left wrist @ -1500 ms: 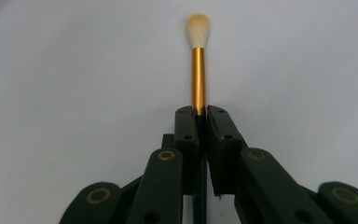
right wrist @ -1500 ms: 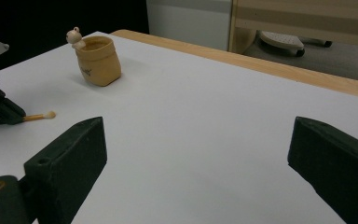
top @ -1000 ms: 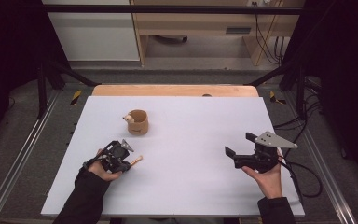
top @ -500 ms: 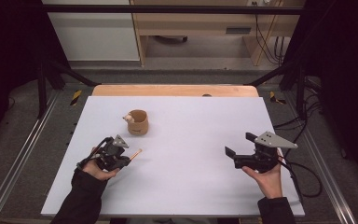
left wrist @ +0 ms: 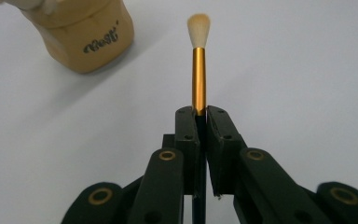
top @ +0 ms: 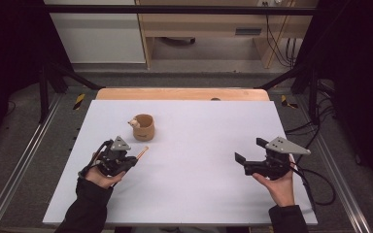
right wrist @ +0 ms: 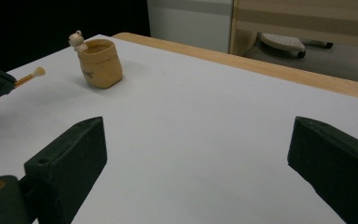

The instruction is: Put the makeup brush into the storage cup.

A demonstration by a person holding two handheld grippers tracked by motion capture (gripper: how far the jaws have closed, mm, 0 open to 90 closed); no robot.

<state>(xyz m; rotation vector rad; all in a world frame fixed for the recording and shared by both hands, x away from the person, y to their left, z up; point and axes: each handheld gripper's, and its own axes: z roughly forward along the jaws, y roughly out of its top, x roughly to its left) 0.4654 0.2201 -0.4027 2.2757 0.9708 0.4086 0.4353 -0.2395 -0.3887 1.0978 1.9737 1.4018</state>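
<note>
Left claw (left wrist: 200, 116): your jaws are pressed together on the dark handle of the brush (left wrist: 198, 70), with the gold ferrule and pale tuft sticking out past them; in the high view this claw (top: 128, 160) sits at lower left of the frame.
Brush: it is lifted in the pinch, tuft forward, pointing toward the upper left of the left claw view where the cup stands; in the high view the tuft (top: 144, 150) lies just below and beside the cup, apart from it.
Cup: the small tan sack-shaped cup (top: 144, 127) stands upright on the tabletop, left of centre, with a little pale figure (top: 134, 123) perched on its rim; its mouth looks open and, from the right claw view, nothing can be seen standing in it (right wrist: 99, 63).
Right claw (right wrist: 196, 158): your jaws are spread wide with nothing between them; the high view shows it (top: 245, 162) held low at lower right, well apart from cup and brush.
Tabletop: the white sheet (top: 209, 131) carries only the cup.
Progress: picking up the brush looks done; the work seems to be about halfway.
Left to do: you likely need to raise the brush over the cup, drop it in and release.
</note>
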